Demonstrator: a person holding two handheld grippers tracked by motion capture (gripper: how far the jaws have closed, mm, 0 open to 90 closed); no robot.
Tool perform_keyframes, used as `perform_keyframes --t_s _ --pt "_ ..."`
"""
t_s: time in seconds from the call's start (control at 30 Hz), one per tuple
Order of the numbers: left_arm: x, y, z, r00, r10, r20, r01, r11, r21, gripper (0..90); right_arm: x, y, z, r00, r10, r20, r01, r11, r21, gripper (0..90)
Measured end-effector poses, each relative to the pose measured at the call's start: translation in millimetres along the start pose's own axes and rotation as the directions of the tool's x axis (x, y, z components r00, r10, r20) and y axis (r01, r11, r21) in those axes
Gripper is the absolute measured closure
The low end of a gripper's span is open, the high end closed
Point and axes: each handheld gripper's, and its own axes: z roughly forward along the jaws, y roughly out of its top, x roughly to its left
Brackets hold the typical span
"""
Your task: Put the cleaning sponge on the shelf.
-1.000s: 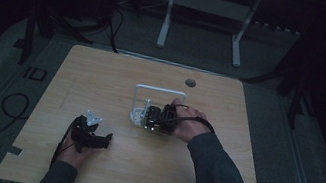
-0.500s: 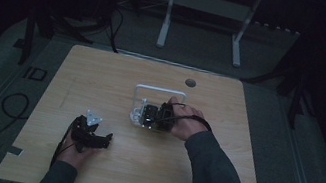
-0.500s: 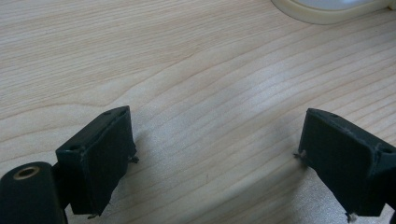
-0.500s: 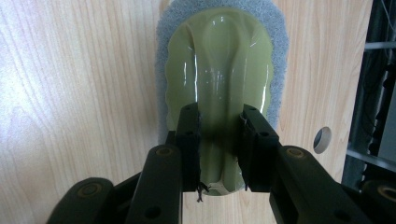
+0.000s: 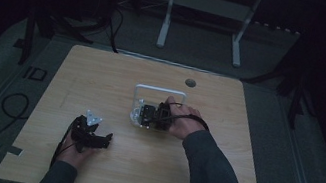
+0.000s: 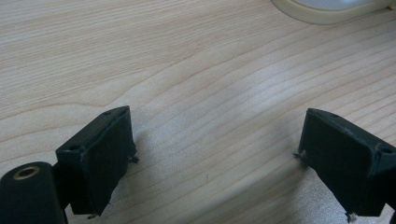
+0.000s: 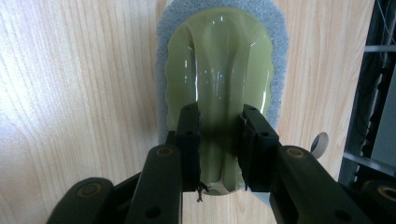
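High view is showing the right gripper (image 5: 149, 115) sitting mid-table (image 5: 103, 76) on the scrubber (image 5: 137, 113), left gripper view showing left gripper (image 6: 212, 154) gaping wide over bare woodgrain, right gripper view showing jaws clamping the scrubber's glossy green ridge above its grey fuzzy pad.

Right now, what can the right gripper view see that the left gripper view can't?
The right gripper view has the right gripper with its black jaws closed on the ridge of a shiny green plastic scrubber edged by a fuzzy grey pad. The left gripper view has the left gripper, jaws wide open on nothing, and a cream round rim at the top. Both show the pale wooden table.
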Motion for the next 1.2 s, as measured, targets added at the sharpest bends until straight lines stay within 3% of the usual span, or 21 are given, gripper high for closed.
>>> perform_keyframes --t_s 0.93,1.2 --pt "0.1 0.0 0.0 1.0000 0.001 0.001 -0.001 1.0000 0.000 10.4 -0.5 16.4 28.9 0.9996 -0.024 0.013 0.024 0.999 0.026 71.5" --pt "0.1 0.0 0.0 1.0000 0.001 0.001 -0.001 1.0000 0.000 10.3 0.3 19.1 32.6 0.9977 -0.044 0.052 0.041 0.998 0.043 71.5"
